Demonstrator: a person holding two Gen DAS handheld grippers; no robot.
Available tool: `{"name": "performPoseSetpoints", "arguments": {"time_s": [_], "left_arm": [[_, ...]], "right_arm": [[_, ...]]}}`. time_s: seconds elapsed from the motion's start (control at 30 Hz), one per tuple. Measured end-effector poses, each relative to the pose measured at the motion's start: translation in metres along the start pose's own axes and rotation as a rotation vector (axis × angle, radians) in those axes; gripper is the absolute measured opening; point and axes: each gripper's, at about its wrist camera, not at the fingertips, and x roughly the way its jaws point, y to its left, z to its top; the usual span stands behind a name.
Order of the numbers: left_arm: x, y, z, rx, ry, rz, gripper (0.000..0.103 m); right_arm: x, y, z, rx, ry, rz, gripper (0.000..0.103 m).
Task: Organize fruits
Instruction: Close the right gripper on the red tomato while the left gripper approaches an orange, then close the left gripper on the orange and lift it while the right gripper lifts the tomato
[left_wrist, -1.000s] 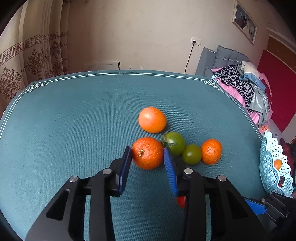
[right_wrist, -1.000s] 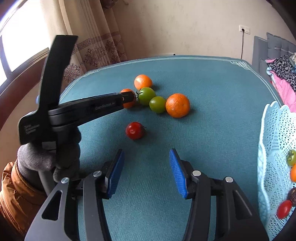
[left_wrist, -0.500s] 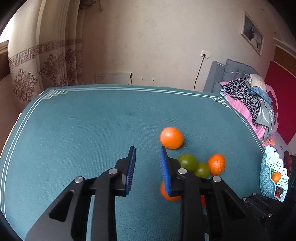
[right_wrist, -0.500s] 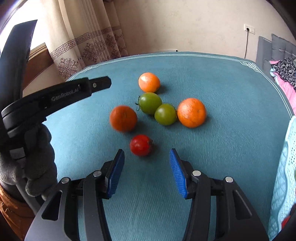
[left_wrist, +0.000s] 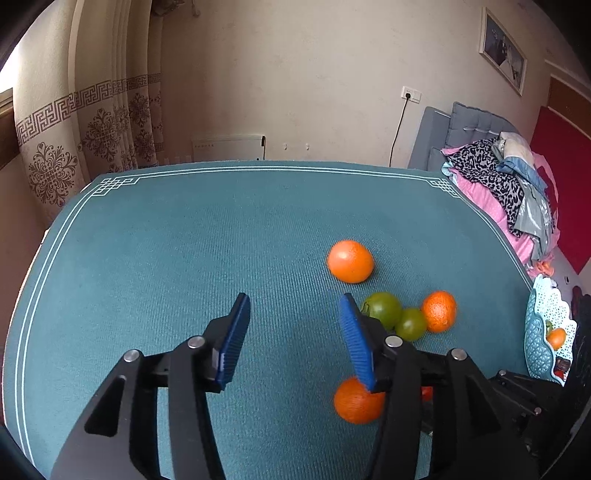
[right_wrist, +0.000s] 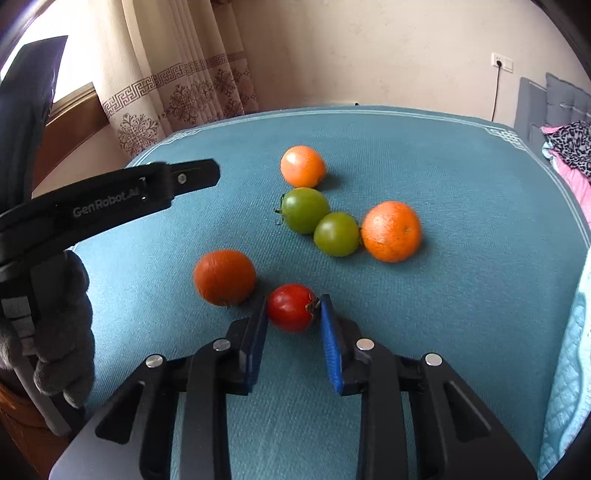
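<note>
My right gripper (right_wrist: 293, 300) is shut on a small red tomato (right_wrist: 291, 314) that rests on the teal tablecloth (right_wrist: 461, 295). A dark orange (right_wrist: 224, 277) lies loose just left of it. Beyond them sit two green tomatoes (right_wrist: 304, 209) (right_wrist: 337, 234) touching each other, an orange (right_wrist: 391, 231) against the right one, and another orange (right_wrist: 303, 166) farther back. My left gripper (left_wrist: 294, 299) hovers over bare cloth, its jaws opening with nothing between them. The dark orange (left_wrist: 356, 400) shows below its right finger (left_wrist: 354, 339), apart from the pads.
A pale blue lattice basket (left_wrist: 535, 332) holding some fruit stands at the table's right edge. A gloved hand (right_wrist: 62, 325) holds the left tool at the left of the right wrist view. A bed with piled clothes (left_wrist: 509, 192) lies beyond the table.
My left gripper let go of the dark orange, rose and drew left, shut, then reopened; the orange rolled nearer. My right gripper moved forward and shut on the red tomato.
</note>
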Motion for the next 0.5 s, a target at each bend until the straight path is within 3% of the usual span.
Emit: {"name": "performPoseSetpoints", "arguments": {"time_s": [0.1, 0.27, 0.5], "left_arm": [[-0.008, 0.004, 0.000, -0.002, 0.022, -0.027, 0.065], [-0.022, 0.000, -0.011, 0.035, 0.057, -0.100, 0.066], [-0.042, -0.039, -0.040, 0.198, 0.078, -0.209, 0.069]], "right_arm": [[-0.016, -0.004, -0.003, 0.000, -0.028, -0.017, 0.028], [-0.038, -0.011, -0.002, 0.027, -0.066, -0.033, 0.029], [-0.080, -0.031, -0.003, 0.074, -0.146, -0.061, 0.029]]}}
